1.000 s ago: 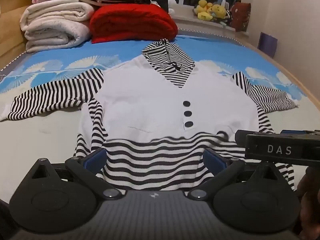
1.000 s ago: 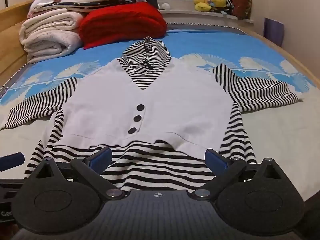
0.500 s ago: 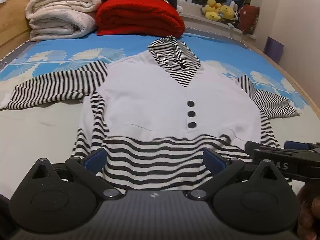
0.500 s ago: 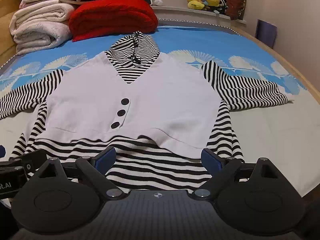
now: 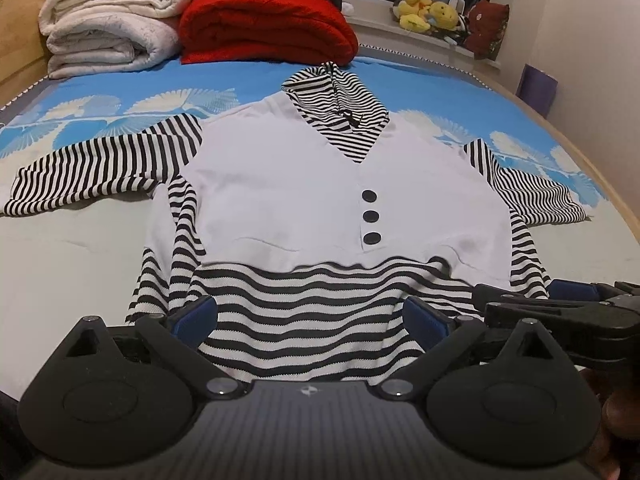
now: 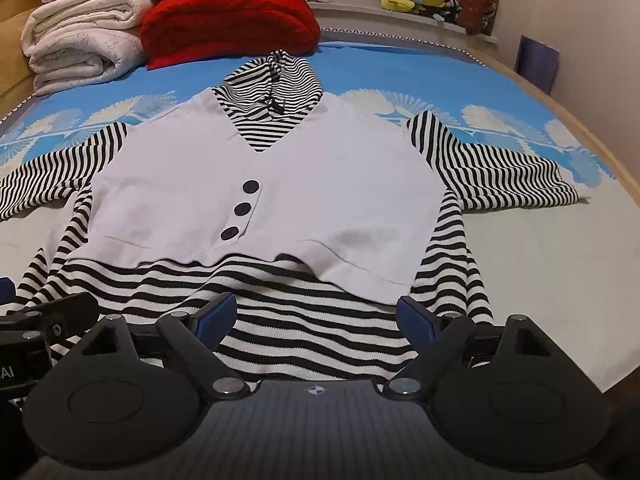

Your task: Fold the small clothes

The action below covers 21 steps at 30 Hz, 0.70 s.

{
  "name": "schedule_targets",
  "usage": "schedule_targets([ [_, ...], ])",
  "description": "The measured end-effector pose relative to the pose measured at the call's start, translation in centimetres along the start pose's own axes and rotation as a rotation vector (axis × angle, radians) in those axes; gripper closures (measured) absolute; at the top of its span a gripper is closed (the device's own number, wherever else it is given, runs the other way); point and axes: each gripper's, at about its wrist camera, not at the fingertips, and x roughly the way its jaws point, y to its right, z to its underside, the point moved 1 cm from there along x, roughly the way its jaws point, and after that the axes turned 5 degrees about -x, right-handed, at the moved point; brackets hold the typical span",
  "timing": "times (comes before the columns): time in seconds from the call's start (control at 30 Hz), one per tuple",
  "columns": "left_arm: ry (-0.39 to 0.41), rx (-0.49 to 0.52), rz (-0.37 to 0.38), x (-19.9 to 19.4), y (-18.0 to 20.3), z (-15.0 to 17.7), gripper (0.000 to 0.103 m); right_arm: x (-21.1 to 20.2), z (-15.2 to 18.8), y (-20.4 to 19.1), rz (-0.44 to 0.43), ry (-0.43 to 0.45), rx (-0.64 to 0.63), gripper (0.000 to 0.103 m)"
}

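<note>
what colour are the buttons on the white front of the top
Black: three round buttons in a row on the top, clearest in the right wrist view.

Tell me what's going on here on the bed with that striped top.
A person holds a tool in each hand over the near hem of a striped hooded top spread flat, front up, sleeves out, on the bed. The left tool is open above the hem. The right tool is beginning to close, with striped fabric below it but nothing gripped. No fold has been made yet. Folded blankets sit at the far end.
</note>
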Motion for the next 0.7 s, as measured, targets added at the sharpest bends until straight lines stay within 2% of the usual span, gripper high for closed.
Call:
schedule_targets([
  [0.27,-0.034,-0.024,-0.007,0.40,-0.39,0.09,0.003,0.04,0.04,-0.23,0.005,-0.003,-0.008,0.016],
  [0.7,-0.035,-0.025,0.001,0.42,-0.27,0.11,0.003,0.08,-0.02,-0.61,-0.003,-0.005,-0.016,0.016],
])
